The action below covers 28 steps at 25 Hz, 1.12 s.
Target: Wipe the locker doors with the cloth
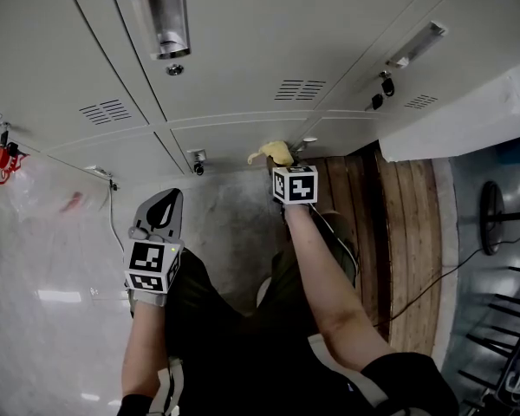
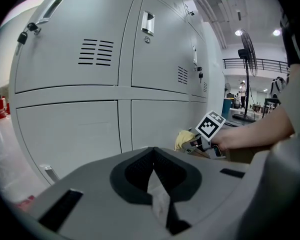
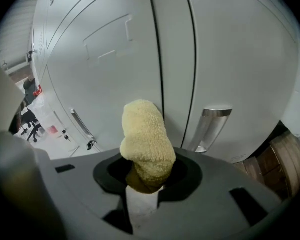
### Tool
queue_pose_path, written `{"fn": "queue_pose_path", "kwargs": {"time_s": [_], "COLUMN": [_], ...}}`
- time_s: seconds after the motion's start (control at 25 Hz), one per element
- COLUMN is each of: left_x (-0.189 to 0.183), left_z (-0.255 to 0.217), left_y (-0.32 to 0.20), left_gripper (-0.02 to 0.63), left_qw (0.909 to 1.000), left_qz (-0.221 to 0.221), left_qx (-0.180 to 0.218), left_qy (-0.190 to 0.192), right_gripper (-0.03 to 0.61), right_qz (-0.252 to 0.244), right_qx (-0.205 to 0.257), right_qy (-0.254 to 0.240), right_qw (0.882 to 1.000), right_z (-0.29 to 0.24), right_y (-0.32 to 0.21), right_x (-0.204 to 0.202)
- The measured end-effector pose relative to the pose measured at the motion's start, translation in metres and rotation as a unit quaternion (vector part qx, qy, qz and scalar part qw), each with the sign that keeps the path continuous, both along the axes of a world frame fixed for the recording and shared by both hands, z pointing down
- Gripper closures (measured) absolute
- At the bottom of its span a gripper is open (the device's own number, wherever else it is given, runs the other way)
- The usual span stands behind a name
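Two grippers face the grey locker doors (image 3: pixel 230 59): the right gripper (image 3: pixel 145 184) clamps its fingers on a yellow cloth (image 3: pixel 146 144), long axis pointing straight out toward the seam between two doors, a metal handle (image 3: pixel 210 126) just beside it; the left gripper (image 2: pixel 152 176) hangs well apart, fingers pressed together, empty.

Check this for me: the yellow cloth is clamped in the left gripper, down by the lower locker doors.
Wrong gripper. The right gripper view shows the cloth clamped in the right gripper. The left gripper is shut with nothing in it. The rest holds: the cloth is yellow and down by the lower locker doors.
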<state>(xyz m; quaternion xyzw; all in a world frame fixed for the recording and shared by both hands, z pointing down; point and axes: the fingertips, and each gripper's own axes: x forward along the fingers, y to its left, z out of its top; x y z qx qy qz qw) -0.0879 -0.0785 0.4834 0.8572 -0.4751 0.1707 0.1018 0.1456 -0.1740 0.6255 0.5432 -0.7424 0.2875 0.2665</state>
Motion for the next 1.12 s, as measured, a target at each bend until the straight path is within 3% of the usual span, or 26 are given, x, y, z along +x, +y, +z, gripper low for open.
{"fn": "queue_pose_path", "kwargs": {"time_s": [0.44,1.12], "left_x": [-0.006,-0.041], "left_z": [-0.003,-0.015], "left_y": [0.001,0.012], "left_gripper": [0.604,0.604], "left_qw": [0.9999,0.9992], "left_qz": [-0.010,-0.038], "left_qx": [0.003,0.015], "left_qy": [0.012,0.006], "right_gripper": [0.448,0.451], "right_qz": [0.007,-0.090], "right_qx": [-0.039,-0.050], "right_qy": [0.046,-0.002], "right_qw": [0.998,0.995], "right_z": [0.037,0.053], "right_y": [0.000,0.004], "right_x": [0.011,-0.093]}}
